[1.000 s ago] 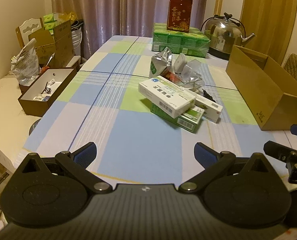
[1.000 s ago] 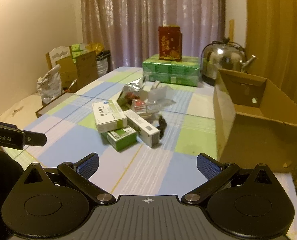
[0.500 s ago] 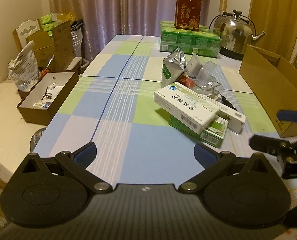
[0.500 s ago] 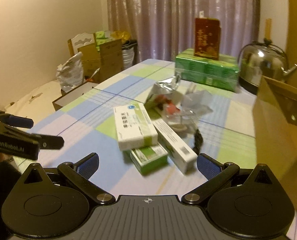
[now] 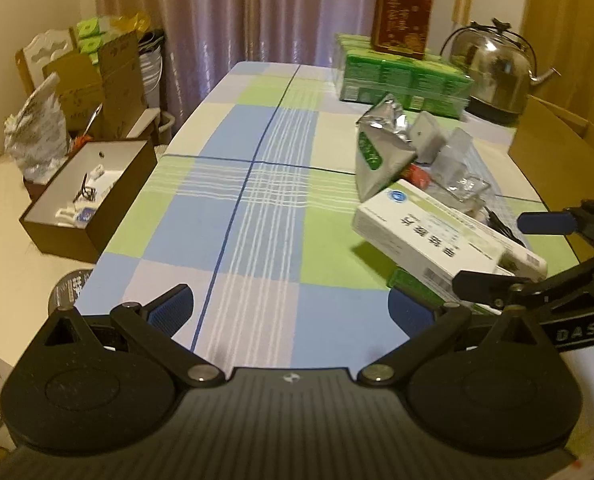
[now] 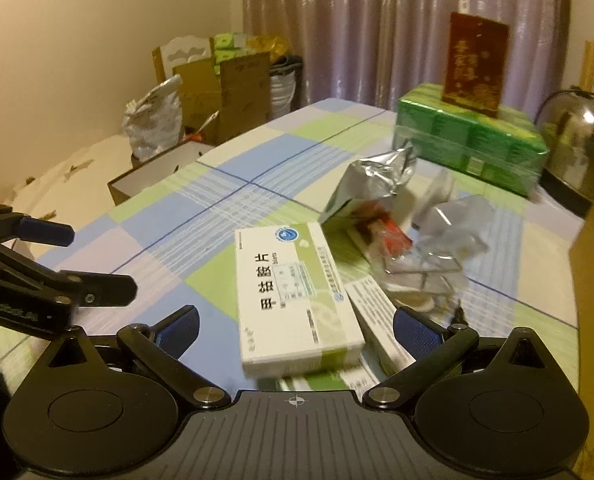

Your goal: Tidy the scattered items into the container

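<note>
A pile of scattered items lies on the checked tablecloth: a white medicine box [image 6: 293, 292] on top, a second white box [image 6: 377, 320] and a green box [image 5: 421, 286] under it, then a silver foil pouch [image 6: 377, 176] and a clear plastic bag [image 6: 449, 232] behind. My right gripper [image 6: 295, 328] is open, its fingers either side of the near end of the top white box [image 5: 429, 240], not touching it. My left gripper [image 5: 291, 310] is open over bare cloth, left of the pile. The cardboard container [image 5: 557, 152] stands at the right, partly cut off.
A green multipack [image 5: 401, 76] with a red box [image 5: 403, 16] on top and a steel kettle [image 5: 497, 72] stand at the table's far end. An open brown box [image 5: 89, 196] of small parts sits left of the table. Cartons and a bag are stacked by the curtain.
Both grippers have moved forward toward the pile. The right gripper now has the top white box between its open fingers. Nothing was gripped and the items have not shifted.
</note>
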A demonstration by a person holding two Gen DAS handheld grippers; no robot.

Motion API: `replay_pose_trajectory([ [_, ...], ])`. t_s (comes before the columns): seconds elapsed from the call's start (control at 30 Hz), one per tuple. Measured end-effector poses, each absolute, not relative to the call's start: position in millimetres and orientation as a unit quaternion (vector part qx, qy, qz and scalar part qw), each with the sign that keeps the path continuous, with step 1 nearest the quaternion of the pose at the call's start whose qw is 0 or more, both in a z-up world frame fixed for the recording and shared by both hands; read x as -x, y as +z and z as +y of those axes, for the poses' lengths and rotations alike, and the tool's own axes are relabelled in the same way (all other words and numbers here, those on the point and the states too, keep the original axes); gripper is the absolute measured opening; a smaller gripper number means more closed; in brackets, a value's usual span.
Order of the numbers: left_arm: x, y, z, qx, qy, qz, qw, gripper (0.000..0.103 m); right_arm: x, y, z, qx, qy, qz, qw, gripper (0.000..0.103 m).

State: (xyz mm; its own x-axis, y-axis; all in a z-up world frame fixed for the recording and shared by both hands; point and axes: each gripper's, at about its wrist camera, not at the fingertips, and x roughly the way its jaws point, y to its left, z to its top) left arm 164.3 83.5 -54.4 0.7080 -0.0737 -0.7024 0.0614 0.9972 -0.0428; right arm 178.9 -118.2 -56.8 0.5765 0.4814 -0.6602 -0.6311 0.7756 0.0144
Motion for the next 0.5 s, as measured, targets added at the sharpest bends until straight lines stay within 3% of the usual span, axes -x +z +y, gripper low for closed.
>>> replay_pose_trajectory([
  [0.2,-172.4,-61.5,87.5,0.014,-0.030,0.390,0.920,0.102,-199.3,-68.8,-104.2,0.129,0.326,0.346,0.870,0.100],
  [0.3,-173.7,-61.3,90.1,0.023,-0.030,0.391,0.920,0.102,-203.1,-73.5,-100.0,0.135,0.333,0.350,0.865,0.086],
  [0.5,-174.4,-59.2,91.1,0.027,-0.029,0.391,0.919,0.102,-204.2,-76.0,-99.5,0.138,0.334,0.352,0.863,0.071],
])
